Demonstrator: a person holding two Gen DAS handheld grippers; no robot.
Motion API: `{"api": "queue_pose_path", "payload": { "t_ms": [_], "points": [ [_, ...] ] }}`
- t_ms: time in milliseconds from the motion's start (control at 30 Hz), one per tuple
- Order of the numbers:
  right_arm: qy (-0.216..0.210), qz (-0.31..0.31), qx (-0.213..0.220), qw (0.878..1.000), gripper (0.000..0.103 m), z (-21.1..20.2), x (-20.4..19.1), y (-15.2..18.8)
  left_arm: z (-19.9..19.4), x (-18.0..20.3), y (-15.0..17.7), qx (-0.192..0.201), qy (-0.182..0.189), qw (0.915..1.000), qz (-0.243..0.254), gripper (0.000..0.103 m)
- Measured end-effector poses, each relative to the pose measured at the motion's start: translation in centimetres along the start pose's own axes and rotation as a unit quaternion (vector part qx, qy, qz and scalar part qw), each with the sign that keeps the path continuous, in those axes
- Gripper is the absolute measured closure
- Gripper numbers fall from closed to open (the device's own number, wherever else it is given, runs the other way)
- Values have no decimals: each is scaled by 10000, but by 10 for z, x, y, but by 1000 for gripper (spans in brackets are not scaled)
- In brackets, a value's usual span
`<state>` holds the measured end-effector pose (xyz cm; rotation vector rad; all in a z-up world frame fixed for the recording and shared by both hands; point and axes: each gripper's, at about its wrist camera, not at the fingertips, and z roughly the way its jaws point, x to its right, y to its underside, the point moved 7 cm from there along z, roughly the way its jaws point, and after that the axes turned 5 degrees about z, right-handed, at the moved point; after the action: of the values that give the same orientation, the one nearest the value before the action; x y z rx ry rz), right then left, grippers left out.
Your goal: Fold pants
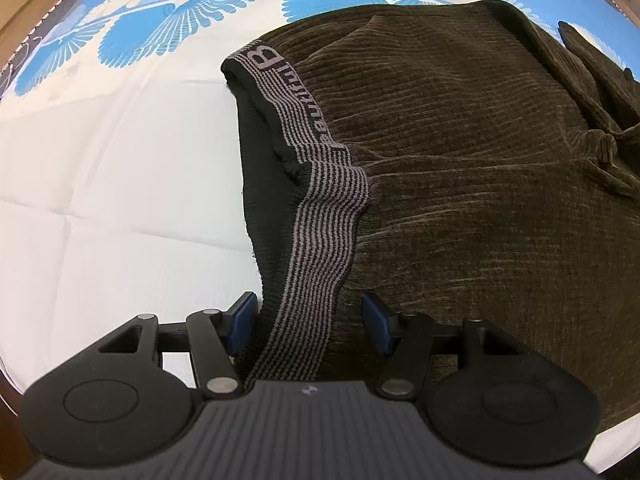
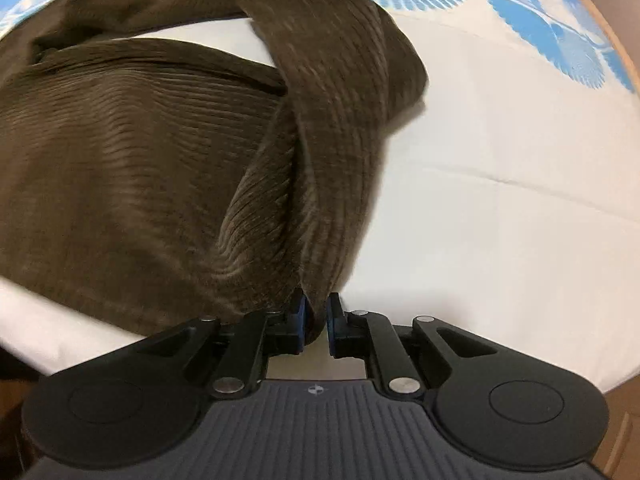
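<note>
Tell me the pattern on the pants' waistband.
Thin black-and-grey stripes on the waistband; left wrist view.

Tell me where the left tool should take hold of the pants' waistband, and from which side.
Grip the striped waistband where it runs between the open left tool, coming from above. There it stands raised off the white bedding, so a pad fits on either side.

Olive-brown ribbed pants (image 1: 480, 200) with a black-and-grey striped waistband (image 1: 320, 200), black inside. Beside the pants, the sheet (image 1: 100, 200) is white, with blue fan shapes further off. Gripper pads (image 2: 299, 322) are blue.
</note>
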<state>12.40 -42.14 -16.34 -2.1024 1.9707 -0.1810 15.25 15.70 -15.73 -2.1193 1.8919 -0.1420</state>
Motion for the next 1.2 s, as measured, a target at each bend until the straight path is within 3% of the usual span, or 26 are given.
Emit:
{"api": "queue_pose_path", "payload": {
  "t_ms": [133,233,300,333,433,500,600,733,867,1000,1100,1200],
  "points": [
    [-287,469,848,9949,84,-39,14,-11,0,0,0,-11,16,10000,-47,37],
    [-423,956,1496,9832,84,-61,25,-31,0,0,-1,-10,23,10000,-44,37],
    [-331,1198,1866,9745,82,-68,30,-44,1,0,-2,-17,23,10000,-43,37],
    [-284,1224,1977,9722,77,-68,30,-51,2,0,-2,-23,20,10000,-37,36],
    [-156,959,1969,9756,61,-56,17,-70,3,1,-2,-34,4,10000,-25,35],
    [46,674,1898,9795,58,-40,4,-83,3,1,-2,-43,2,10000,-48,35],
    [458,90,1775,9830,58,-17,-16,-103,4,3,-3,-55,3,10000,-65,33],
    [1144,-873,1692,9750,58,15,-43,-118,7,5,-5,-60,-37,10000,2,32],
    [1406,-1497,1545,9664,56,46,-60,-134,10,5,-7,-54,-34,10000,53,30],
    [1610,-1685,1387,9625,53,64,-62,-142,12,2,-9,-92,2,10000,-5,28],
    [1640,-1615,1427,9626,57,62,-58,-144,13,3,-10,-88,-39,10000,25,28],
    [1581,-1492,1540,9639,80,52,-52,-146,11,7,-9,-61,-106,9999,74,28]
  ]
}}
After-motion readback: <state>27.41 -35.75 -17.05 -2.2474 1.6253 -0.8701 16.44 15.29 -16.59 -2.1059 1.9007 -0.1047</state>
